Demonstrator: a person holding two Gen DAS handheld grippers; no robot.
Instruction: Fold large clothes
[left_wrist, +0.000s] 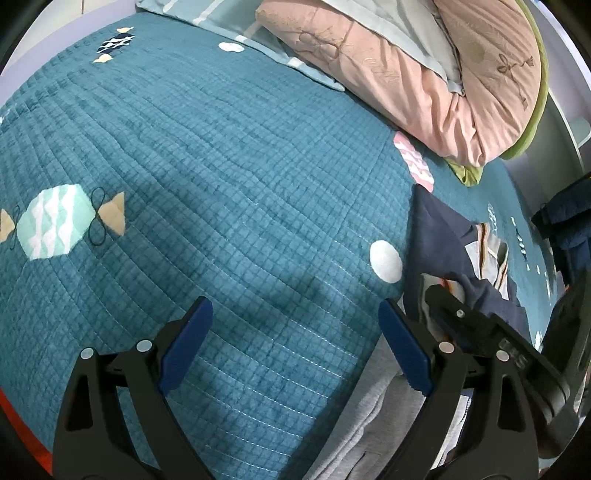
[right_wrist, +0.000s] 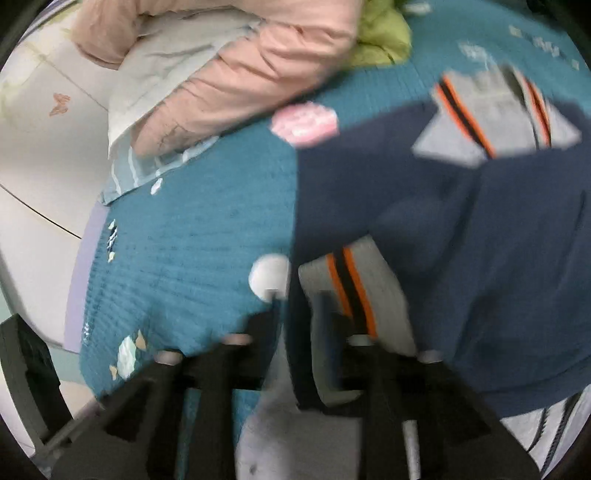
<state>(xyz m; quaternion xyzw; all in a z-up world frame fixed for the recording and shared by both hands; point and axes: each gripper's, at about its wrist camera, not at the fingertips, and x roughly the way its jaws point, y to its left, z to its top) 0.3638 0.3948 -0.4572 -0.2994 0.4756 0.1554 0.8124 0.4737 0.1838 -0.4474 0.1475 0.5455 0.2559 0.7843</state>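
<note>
The left gripper (left_wrist: 295, 347) pointed steeply down over the teal quilt (left_wrist: 221, 166), its blue-padded jaws spread wide with only bedding between them. To its right lay the navy garment (right_wrist: 461, 221) with grey, orange-striped trim, rumpled on the quilt below the pink duvet (left_wrist: 424, 74). The right gripper (right_wrist: 301, 317) also angled down at the garment's near edge; its view was blurred, its jaws stood partly apart around the grey striped cuff (right_wrist: 354, 288), but whether the pads pressed it I cannot tell
</note>
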